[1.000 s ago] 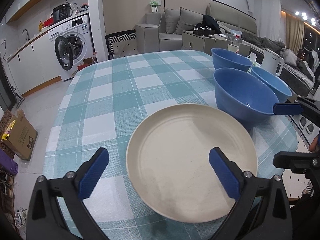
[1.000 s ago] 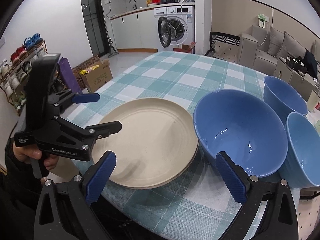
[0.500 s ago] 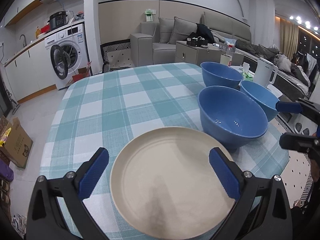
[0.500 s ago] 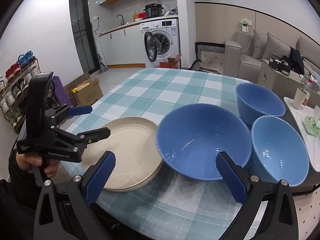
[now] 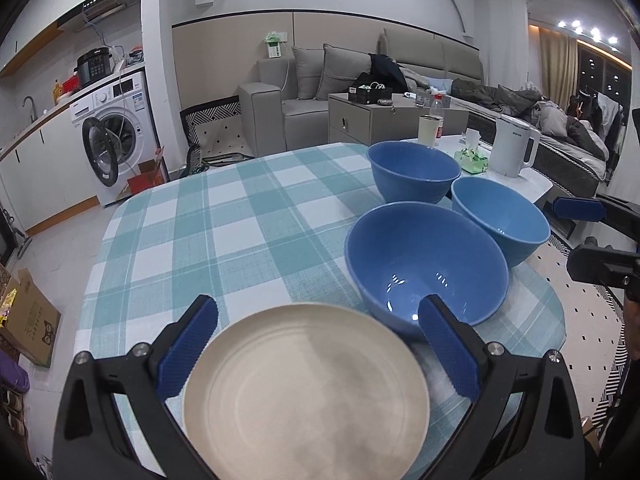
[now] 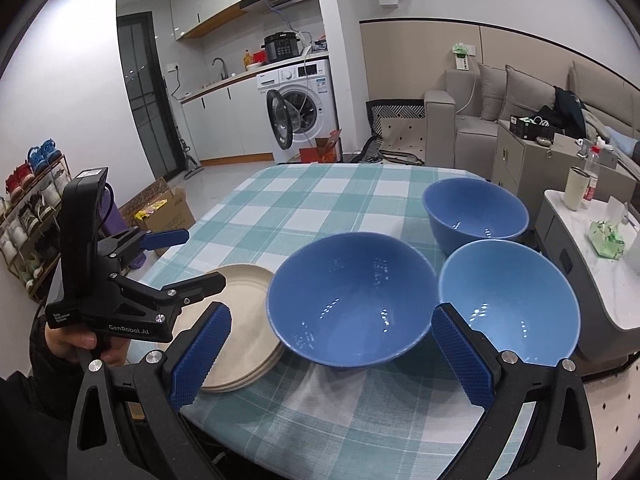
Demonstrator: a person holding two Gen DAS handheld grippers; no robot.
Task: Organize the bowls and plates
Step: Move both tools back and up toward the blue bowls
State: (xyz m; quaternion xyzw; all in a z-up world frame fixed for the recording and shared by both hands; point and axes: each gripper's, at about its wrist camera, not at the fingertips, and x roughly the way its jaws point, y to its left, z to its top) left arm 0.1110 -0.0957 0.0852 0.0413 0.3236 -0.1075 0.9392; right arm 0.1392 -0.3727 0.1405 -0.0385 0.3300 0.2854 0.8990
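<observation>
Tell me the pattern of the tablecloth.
Teal and white checks on the tablecloth, clearest in the left wrist view.

Worktop: plates stacked at near left edge; nearest bowl just right of them; second bowl further right; third bowl behind.

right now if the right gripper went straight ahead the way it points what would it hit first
Most likely the nearest big blue bowl: it sits dead centre between the open jaws of the right gripper, beside the stacked cream plates. The gripper looks raised, so it may meet the near rim; depth is unclear.
</observation>
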